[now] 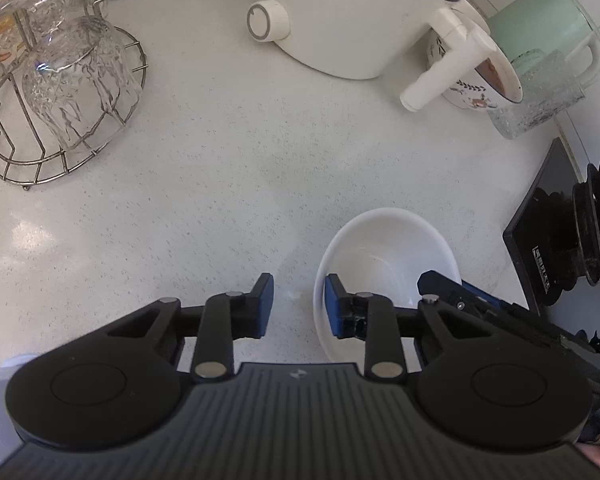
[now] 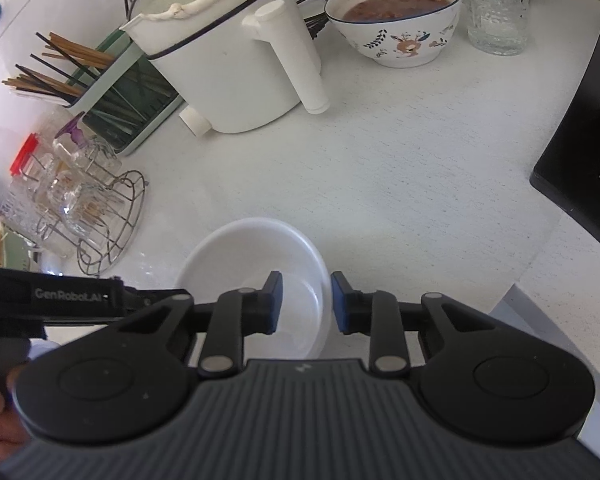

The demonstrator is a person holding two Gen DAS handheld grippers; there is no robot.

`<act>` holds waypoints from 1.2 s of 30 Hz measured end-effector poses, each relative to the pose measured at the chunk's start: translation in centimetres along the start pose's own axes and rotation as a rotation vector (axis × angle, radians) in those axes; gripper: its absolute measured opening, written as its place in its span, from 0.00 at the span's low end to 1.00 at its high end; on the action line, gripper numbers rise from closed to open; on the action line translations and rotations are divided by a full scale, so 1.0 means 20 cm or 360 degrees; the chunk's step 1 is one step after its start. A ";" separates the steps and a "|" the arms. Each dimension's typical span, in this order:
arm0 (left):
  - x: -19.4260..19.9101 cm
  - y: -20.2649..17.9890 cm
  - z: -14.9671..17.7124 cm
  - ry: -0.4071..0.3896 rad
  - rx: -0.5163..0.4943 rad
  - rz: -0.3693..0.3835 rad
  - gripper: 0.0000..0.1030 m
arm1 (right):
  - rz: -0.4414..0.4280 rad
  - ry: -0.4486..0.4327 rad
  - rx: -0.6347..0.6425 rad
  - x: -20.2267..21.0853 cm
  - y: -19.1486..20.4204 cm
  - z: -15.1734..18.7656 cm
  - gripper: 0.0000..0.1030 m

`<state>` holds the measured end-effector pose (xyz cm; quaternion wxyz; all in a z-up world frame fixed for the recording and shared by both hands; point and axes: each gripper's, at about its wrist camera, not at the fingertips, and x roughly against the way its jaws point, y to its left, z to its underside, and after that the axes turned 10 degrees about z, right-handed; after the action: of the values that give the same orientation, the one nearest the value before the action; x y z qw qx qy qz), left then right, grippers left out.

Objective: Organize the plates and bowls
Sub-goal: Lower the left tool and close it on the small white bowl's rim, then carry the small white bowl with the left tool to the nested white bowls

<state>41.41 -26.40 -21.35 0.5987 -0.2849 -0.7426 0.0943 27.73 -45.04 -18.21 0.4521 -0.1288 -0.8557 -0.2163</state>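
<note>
Both claws hang released over the near counter (image 1: pixel 220 200). The left gripper (image 1: pixel 299 306) straddles the left rim of the white bowl (image 1: pixel 388 256), the right gripper (image 2: pixel 306 302) its right rim. Farther off stand a kettle (image 2: pixel 236 68) and a flowered bowl (image 2: pixel 396 20).

white bowl (image 2: pixel 256 256) near rim behind right tool (image 2: pixel 305 303), induction cooker (image 2: pixel 580 152) cropped
</note>
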 end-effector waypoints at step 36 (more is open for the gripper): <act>0.38 0.07 -0.03 -0.0072 -0.0017 0.0179 0.19 | -0.0094 -0.0064 0.0006 0.25 0.20 0.00 0.18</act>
<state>41.43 -21.27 -15.58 0.5740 -0.3272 -0.7393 0.1303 26.55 -41.36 -12.97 0.4284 -0.1069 -0.8685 -0.2253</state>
